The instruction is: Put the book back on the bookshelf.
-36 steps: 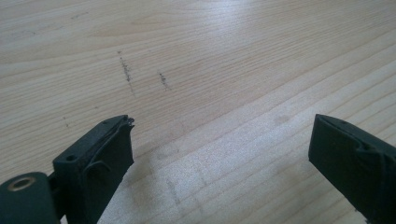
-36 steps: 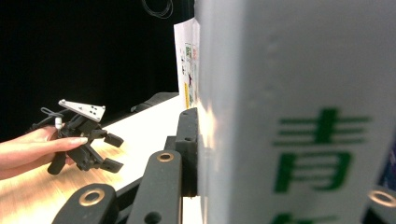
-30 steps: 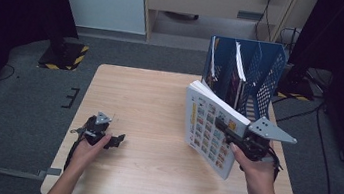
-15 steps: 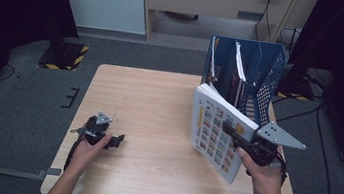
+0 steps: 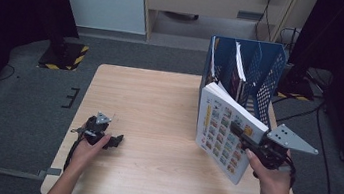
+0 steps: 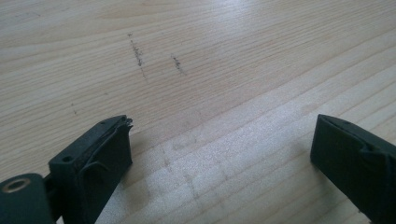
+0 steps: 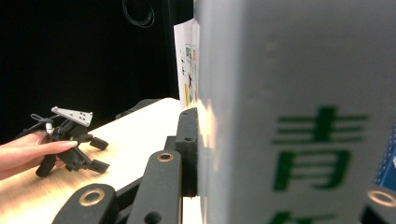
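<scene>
The picture book (image 5: pixel 223 131) stands tilted above the counter's (image 5: pixel 159 105) right side, clamped in the right gripper's (image 5: pixel 245 137) jaws, its top edge just short of the blue file rack (image 5: pixel 264 74) at twelve o'clock. At nine o'clock, across bare wood, the left gripper (image 5: pixel 111 140) rests, jaws wide, holding nothing.

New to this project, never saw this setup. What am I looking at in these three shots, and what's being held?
No robot: a person holds a two-jaw gripper in each hand at a wooden table. The high view looks down from above; the other two cameras ride on the grippers. The right gripper is clamped on a booklet, held upright in front of a blue file rack that already has papers in it. The right gripper view shows a pad pressed against the cover. The left gripper rests on the table, jaws open and empty.
</scene>
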The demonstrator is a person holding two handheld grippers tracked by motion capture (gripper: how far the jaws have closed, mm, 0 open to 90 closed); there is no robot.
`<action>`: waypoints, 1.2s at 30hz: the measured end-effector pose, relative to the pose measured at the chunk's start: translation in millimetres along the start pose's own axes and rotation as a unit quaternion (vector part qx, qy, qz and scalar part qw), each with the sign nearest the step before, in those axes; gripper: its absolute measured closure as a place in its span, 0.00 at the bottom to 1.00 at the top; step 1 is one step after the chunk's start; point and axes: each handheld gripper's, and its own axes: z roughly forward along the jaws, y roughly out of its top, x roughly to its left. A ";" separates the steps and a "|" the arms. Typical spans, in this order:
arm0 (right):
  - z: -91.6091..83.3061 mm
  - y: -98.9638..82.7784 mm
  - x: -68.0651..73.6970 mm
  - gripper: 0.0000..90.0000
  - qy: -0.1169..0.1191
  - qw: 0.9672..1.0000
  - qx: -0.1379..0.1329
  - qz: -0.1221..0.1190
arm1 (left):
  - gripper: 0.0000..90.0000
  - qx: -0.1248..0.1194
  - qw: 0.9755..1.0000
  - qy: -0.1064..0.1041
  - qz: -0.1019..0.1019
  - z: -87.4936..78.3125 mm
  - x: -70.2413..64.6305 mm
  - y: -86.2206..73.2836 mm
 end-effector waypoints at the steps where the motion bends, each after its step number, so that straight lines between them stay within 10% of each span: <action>1: 0.0 0.0 0.0 0.82 0.000 1.000 0.000 0.000 | 0.04 0.000 1.000 0.000 0.000 0.0 0.0 0.0; 36: -37.1 50.1 -22.5 0.82 -0.055 0.998 -0.029 -0.002 | 0.03 -0.006 1.000 -0.001 0.000 0.6 -0.1 -1.6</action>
